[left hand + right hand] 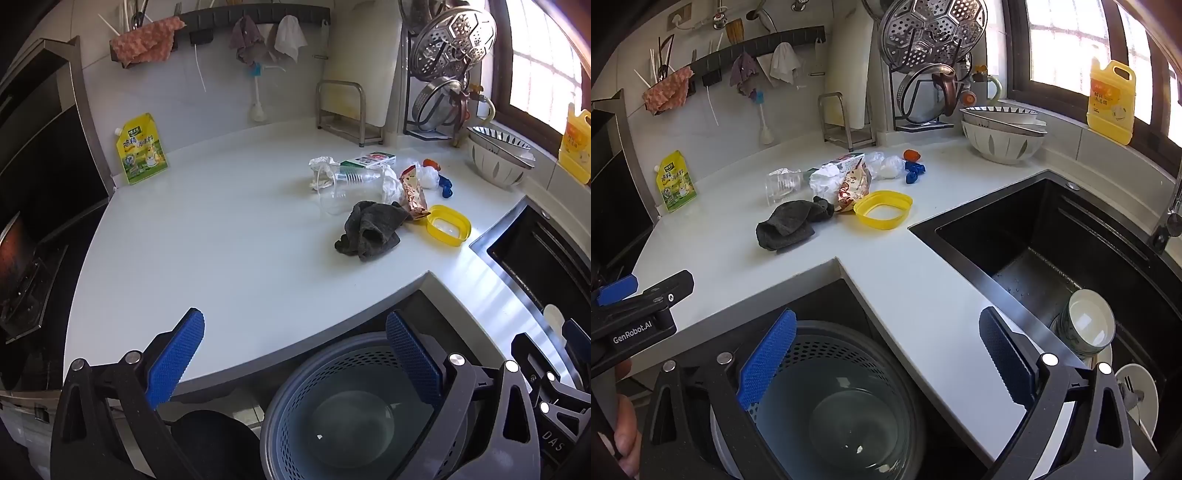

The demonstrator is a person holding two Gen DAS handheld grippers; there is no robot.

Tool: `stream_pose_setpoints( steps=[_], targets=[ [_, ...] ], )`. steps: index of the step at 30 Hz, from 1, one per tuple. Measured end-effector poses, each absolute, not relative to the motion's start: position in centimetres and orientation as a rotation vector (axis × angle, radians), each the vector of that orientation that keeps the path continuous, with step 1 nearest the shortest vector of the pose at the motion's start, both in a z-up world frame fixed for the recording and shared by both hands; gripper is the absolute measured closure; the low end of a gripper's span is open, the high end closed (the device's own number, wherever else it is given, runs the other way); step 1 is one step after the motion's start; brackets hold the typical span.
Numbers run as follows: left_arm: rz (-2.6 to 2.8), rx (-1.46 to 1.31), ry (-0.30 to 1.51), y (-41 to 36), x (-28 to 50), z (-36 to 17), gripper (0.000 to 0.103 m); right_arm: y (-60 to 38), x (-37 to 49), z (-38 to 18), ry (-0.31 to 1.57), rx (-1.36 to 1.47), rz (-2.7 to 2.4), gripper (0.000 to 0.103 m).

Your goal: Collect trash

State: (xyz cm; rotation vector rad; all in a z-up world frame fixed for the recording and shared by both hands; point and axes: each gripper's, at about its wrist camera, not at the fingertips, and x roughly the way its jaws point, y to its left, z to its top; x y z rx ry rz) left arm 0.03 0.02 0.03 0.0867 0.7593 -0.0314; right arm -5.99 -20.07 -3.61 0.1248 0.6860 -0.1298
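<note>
While both grippers hang with jaws wide and empty over the perforated bin (pixel 849 369), only the right wrist view shows the sink (pixel 1015 236) with one bowl (pixel 1086 321) inside. On the table (pixel 221 240) lies the trash: one clear cup (pixel 340 184), one snack wrapper (pixel 413 192), one yellow lid (pixel 448 225), crumpled paper (pixel 391 184), beside one grey rag (pixel 369 229).

Clear plastic cup (pixel 779 186) on its side, crumpled white paper (pixel 824 181), red-printed snack wrapper (pixel 851 190) and yellow plastic lid (pixel 882 209) clustered on white countertop (pixel 923 288); perforated grey bin (pixel 827 391) below.
</note>
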Motion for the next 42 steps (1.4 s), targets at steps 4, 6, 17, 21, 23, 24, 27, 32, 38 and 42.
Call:
stream_pose_setpoints(
  steps=[4,6,17,21,23,24,27,32,38,42],
  targets=[
    [-0.031,0.089,0.758,0.0,0.1,0.1,0.006,-20.0,-6.1,-3.5,0.687,0.124,-0.13,0.008],
    [-0.03,0.086,0.756,0.0,-0.2,-0.3,0.006,-20.0,-6.1,-3.5,0.687,0.124,-0.13,0.008],
    [-0.024,0.081,0.753,0.6,-0.2,0.1,0.006,-19.9,-6.4,-2.9,0.684,0.121,-0.13,0.008],
    [-0.021,0.078,0.749,0.8,-0.4,0.4,0.006,-19.7,-6.2,-3.1,0.68,0.118,-0.13,0.008],
    [-0.018,0.079,0.748,0.8,-0.4,0.4,0.006,-19.7,-6.3,-3.1,0.679,0.116,-0.13,0.008],
    [-0.017,0.08,0.747,0.8,-0.4,0.4,0.006,-19.7,-6.2,-3.1,0.679,0.115,-0.13,0.008],
    [-0.018,0.078,0.745,0.9,-0.4,0.4,0.006,-19.7,-6.3,-3.0,0.679,0.117,-0.13,0.008],
    [-0.018,0.075,0.748,1.0,-0.3,0.4,0.006,-19.7,-6.3,-3.0,0.679,0.115,-0.13,0.008],
    [-0.018,0.075,0.747,1.0,-0.3,0.4,0.006,-19.7,-6.4,-2.9,0.677,0.116,-0.132,0.008],
    [-0.018,0.076,0.747,1.0,-0.3,0.5,0.006,-19.7,-6.4,-2.8,0.678,0.117,-0.131,0.008]
  ],
)
